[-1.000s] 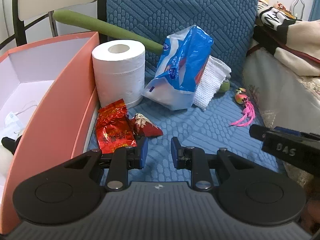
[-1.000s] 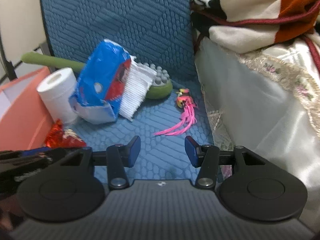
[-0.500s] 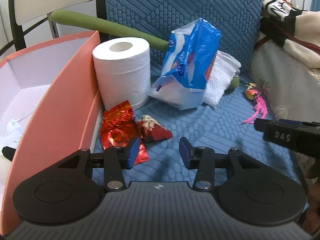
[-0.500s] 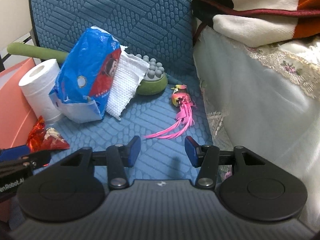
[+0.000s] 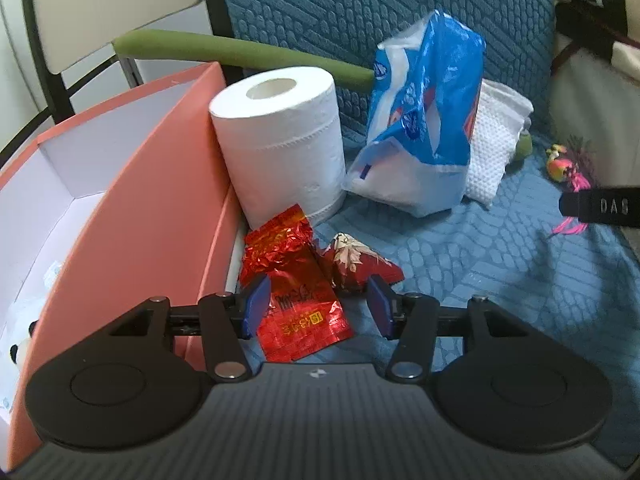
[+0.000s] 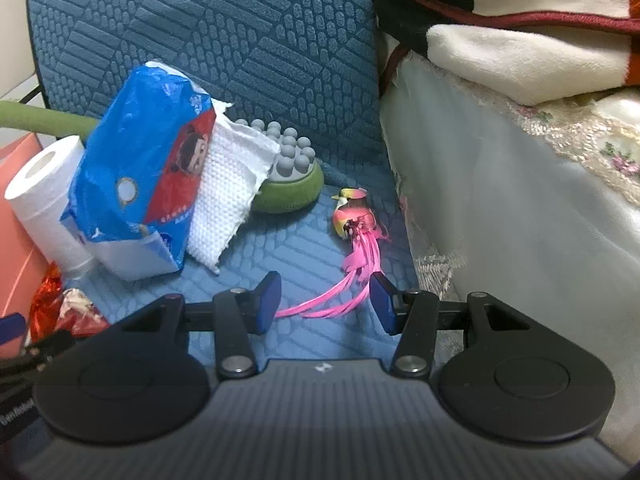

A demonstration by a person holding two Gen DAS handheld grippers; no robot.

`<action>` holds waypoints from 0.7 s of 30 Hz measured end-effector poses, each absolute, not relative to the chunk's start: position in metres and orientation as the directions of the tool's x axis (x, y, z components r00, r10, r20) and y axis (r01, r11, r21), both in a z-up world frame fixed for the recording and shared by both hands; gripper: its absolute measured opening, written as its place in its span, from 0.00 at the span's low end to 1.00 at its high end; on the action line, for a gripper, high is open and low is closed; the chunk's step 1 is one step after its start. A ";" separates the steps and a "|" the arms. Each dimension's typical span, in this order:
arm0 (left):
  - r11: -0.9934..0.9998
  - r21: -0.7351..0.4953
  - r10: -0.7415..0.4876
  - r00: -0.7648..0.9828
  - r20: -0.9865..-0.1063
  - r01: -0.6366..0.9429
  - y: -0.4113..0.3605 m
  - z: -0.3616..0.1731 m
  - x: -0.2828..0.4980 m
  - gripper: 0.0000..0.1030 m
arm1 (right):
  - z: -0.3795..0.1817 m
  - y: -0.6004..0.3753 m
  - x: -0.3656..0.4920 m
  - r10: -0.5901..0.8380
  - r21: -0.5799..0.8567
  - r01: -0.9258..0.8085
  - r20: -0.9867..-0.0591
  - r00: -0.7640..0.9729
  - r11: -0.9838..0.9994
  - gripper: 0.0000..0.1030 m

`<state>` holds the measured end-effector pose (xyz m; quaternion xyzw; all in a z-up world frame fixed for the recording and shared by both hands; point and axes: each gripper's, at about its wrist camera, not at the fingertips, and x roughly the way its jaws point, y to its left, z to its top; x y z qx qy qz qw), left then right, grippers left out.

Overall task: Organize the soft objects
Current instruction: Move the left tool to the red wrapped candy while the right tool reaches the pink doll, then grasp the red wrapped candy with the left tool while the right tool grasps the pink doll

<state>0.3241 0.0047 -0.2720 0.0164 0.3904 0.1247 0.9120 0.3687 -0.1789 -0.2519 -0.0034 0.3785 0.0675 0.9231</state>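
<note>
left wrist: "das" on right gripper (image 5: 600, 209); red packet (image 5: 298, 298) w/ chinese print

This is a lived-in room of a home. A quilted blue cushioned seat (image 6: 208, 40) carries household odds and ends: a toilet roll (image 5: 280, 140), a blue tissue pack (image 5: 424, 120) and red snack packets (image 5: 296, 292). To its right lie lace-trimmed fabric (image 6: 560, 128) and a plush blanket (image 6: 520, 48); a chair (image 5: 100, 4) stands far left.

box (image 5: 132, 216) – salmon | cushion (image 6: 224, 40) – blue, embossed | toy bird (image 6: 354, 216) – pink
</note>
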 end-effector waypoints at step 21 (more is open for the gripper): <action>0.979 0.081 0.185 0.649 -0.738 -0.186 0.016 -0.280 0.337 0.46 | -0.259 -0.173 0.420 0.064 -0.024 -0.112 -0.691 0.720 0.993 0.58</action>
